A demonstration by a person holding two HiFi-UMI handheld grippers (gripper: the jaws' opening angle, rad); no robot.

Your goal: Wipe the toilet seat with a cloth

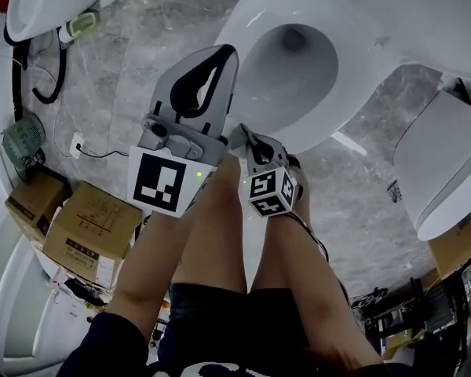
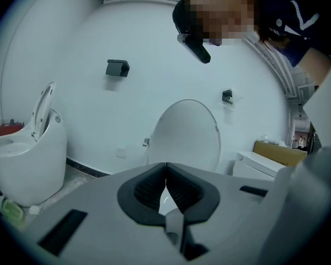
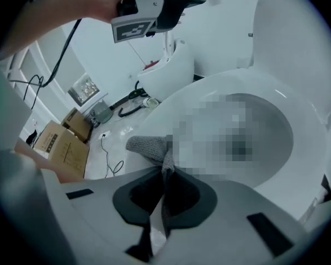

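Observation:
The white toilet [image 1: 298, 61] stands with its bowl open and its lid [image 2: 185, 134] raised against the wall. A grey knitted cloth [image 3: 148, 146] is pinched in my right gripper [image 3: 166, 170] and lies at the front edge of the seat rim [image 3: 209, 95]. In the head view the right gripper [image 1: 242, 138] sits low at the bowl's near edge, mostly hidden behind its marker cube. My left gripper [image 1: 224, 55] is held higher, over the bowl's left side, shut and empty; its pads [image 2: 165, 167] meet with nothing between them. The left gripper [image 3: 154, 4] also shows above in the right gripper view.
A second toilet [image 1: 447, 163] stands close on the right and a third [image 2: 22, 164] on the left. Cardboard boxes [image 1: 86, 226] and black cables [image 1: 47, 85] lie on the marble floor at the left. A black holder [image 2: 117, 68] is on the wall.

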